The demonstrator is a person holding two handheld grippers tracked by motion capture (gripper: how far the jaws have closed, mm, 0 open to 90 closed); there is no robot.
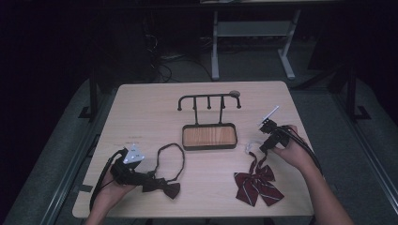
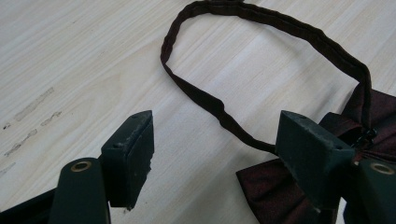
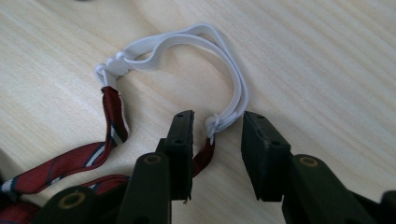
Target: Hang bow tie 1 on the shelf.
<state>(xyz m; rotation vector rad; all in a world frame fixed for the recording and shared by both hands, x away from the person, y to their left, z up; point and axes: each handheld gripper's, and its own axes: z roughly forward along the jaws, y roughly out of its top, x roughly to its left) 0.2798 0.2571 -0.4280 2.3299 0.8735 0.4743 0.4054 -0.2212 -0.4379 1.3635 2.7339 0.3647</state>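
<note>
A dark maroon bow tie (image 1: 165, 187) lies near the table's front left, its thin neck strap (image 1: 172, 148) looped behind it. My left gripper (image 1: 148, 180) rests low beside it, jaws wide open. In the left gripper view the strap (image 2: 261, 21) arcs ahead, passes between the jaws of the left gripper (image 2: 217, 128) and runs behind the right jaw to the bow (image 2: 266, 186). A red striped bow tie (image 1: 257, 183) lies at the front right. Its white elastic loop (image 3: 187, 39) sits between the parted jaws of my right gripper (image 3: 217, 122), which touch nothing. In the high view the right gripper (image 1: 262, 148) points down at the elastic loop (image 1: 250, 147).
A black hook rack (image 1: 209, 98) stands over a wooden-bottomed tray (image 1: 209, 137) at the table's middle. A small round object (image 1: 234, 93) lies behind the rack. White desk legs (image 1: 215, 47) stand on the floor beyond the far edge.
</note>
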